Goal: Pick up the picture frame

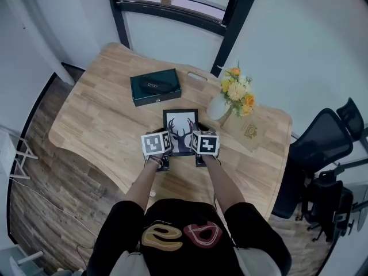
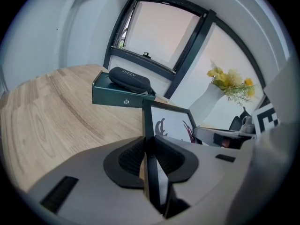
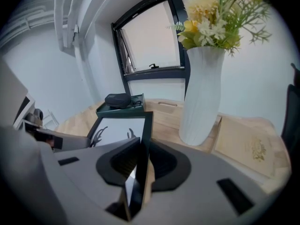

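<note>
Left hand-held gripper [image 2: 148,144] pinching frame [image 1: 180,125] left rim, right hand-held gripper [image 3: 140,153] pinching right rim, jaws narrowed onto thin edges. Opposite grips for balance, glass untouched. Frame over mid-bench [image 1: 103,119], near side of box [image 1: 155,87], left of vase [image 1: 218,107].

Light wood table [image 1: 86,125], rounded corners, slot [image 1: 196,76] cut near the far edge, carrying a dark green box [image 1: 155,99] with a black case [image 1: 156,85] on top, a white ribbed vase [image 1: 217,108] of yellow flowers [image 1: 237,89] to its right, and a tan booklet [image 1: 248,133] flat just beside the vase.
</note>
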A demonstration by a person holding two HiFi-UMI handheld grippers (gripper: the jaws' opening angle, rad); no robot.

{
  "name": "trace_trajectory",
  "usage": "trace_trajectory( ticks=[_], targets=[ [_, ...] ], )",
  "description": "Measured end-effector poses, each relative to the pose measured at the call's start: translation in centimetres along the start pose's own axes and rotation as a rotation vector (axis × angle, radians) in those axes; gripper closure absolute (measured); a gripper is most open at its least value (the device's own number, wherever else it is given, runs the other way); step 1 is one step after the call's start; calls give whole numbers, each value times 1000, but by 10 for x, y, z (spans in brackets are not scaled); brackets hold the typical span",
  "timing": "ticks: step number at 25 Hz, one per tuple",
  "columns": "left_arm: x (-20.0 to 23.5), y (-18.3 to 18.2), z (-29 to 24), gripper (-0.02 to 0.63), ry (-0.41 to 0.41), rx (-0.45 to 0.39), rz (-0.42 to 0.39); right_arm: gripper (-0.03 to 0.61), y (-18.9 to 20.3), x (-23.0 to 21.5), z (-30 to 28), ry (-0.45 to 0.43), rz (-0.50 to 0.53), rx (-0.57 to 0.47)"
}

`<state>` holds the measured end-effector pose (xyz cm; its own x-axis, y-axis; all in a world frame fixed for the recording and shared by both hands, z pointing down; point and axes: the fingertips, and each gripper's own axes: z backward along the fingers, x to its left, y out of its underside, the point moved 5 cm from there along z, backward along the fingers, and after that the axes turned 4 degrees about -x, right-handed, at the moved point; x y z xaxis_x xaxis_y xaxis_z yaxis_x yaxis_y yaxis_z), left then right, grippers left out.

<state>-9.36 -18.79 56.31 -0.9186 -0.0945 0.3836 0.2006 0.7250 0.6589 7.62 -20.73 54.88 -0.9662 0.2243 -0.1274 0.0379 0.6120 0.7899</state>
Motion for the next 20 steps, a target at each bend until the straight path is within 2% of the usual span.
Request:
trace_trajectory(
  ticks=[20],
  targets=[
    [-32,-23,62,532,58,-164,-82,508,-31,9,66,-21,14,-146]
  ],
)
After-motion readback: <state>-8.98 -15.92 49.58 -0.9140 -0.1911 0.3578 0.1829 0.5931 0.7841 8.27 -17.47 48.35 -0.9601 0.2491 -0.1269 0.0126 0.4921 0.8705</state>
